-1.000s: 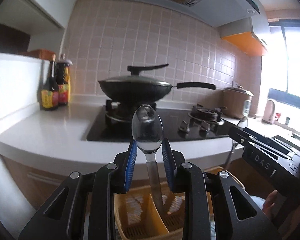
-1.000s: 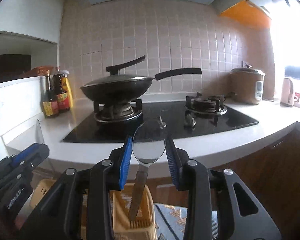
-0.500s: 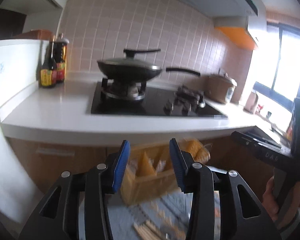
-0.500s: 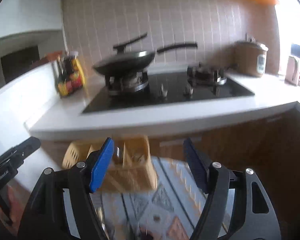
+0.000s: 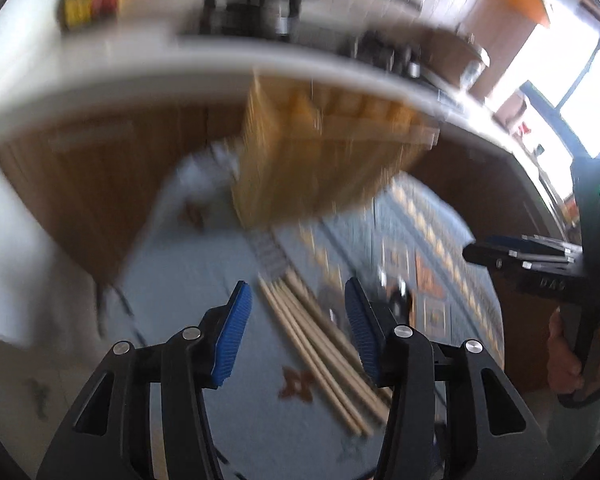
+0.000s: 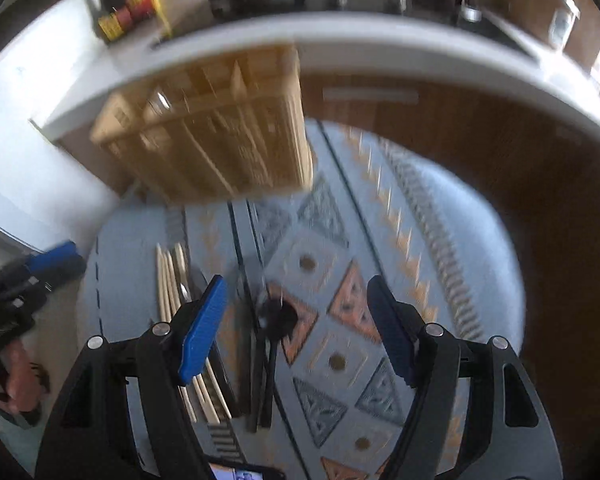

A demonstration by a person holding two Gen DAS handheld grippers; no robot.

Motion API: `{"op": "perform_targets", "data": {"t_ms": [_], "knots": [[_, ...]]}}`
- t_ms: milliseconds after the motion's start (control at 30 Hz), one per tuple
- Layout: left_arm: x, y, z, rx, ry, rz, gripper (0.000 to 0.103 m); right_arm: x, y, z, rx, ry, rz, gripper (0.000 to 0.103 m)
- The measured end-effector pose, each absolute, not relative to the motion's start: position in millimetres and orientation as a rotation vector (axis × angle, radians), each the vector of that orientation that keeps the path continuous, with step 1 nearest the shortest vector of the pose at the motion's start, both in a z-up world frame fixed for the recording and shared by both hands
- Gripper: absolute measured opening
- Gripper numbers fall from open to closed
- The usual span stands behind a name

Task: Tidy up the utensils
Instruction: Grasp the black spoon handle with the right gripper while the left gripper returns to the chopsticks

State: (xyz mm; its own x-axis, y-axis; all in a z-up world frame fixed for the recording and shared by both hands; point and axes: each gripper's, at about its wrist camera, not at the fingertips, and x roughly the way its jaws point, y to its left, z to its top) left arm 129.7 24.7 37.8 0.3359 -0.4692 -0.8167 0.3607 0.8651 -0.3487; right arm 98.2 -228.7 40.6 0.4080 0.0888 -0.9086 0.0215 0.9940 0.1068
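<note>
Both jaws stand empty; the left hand-held gripper is opening above the wooden chopsticks at lower centre. The right hand-held gripper, released wide, hangs over dark utensils. Best straddle one piece squarely. The yellow basket sits upper centre.
</note>
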Motion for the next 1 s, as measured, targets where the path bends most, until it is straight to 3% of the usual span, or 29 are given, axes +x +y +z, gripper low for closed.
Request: {"op": "perform_targets", "data": {"t_ms": [133, 200, 300, 800, 1000], "knots": [[131, 12, -9, -0.103, 1.226, -0.548, 0.044, 99, -230, -3, 0.139, 1.257, 0.083, 0.067], [132, 7, -28, -0.089, 1.259, -0.532, 0.039, 98, -228, -22, 0.15, 1.306, 0.104, 0.049], [127, -1, -42, -0.061, 1.273, -0.527, 0.034, 97, -225, -38, 0.144, 1.344, 0.114, 0.031], [80, -21, -45, 0.206, 1.117, -0.485, 0.031, 91, -190, -71, 0.057, 1.351, 0.166, 0.031], [77, -19, -44, 0.217, 1.102, -0.503, 0.031, 76, -172, -76, -0.012, 1.334, 0.176, 0.021]]}}
